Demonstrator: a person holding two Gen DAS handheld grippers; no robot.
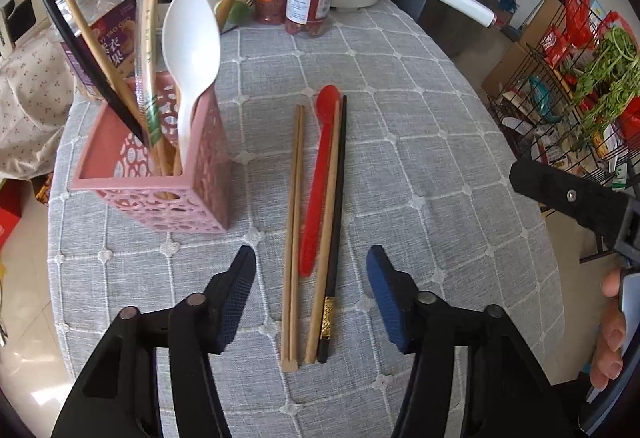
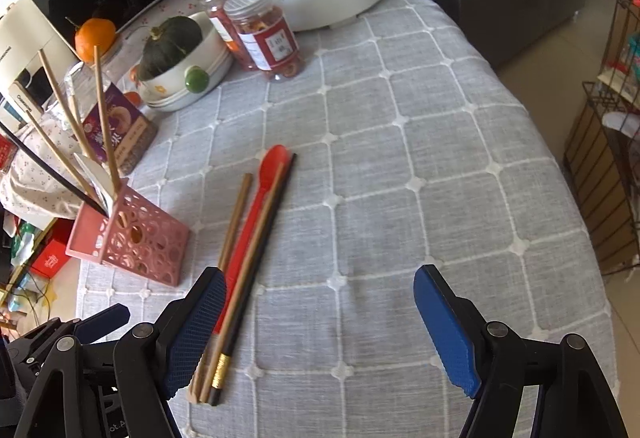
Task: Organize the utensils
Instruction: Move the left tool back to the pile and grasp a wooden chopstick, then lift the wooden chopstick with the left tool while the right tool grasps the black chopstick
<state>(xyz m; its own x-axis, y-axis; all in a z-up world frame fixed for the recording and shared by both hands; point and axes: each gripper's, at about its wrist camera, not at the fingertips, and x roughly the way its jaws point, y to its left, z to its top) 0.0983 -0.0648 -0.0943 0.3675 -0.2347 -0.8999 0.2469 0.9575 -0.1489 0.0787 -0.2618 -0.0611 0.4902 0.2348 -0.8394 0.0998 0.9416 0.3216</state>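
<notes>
Two grippers, ours, both spread and empty: left gripper (image 1: 311,292) straddles the red plastic spoon (image 1: 318,181) and wooden chopsticks (image 1: 293,230); right gripper (image 2: 320,302) hovers beside them.

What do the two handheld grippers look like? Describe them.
Left gripper and right gripper: black plastic linkage arms with round metal pivot pins, ending in flat blue pads, some with a fine grid texture. No cables or sleeves are visible.
</notes>
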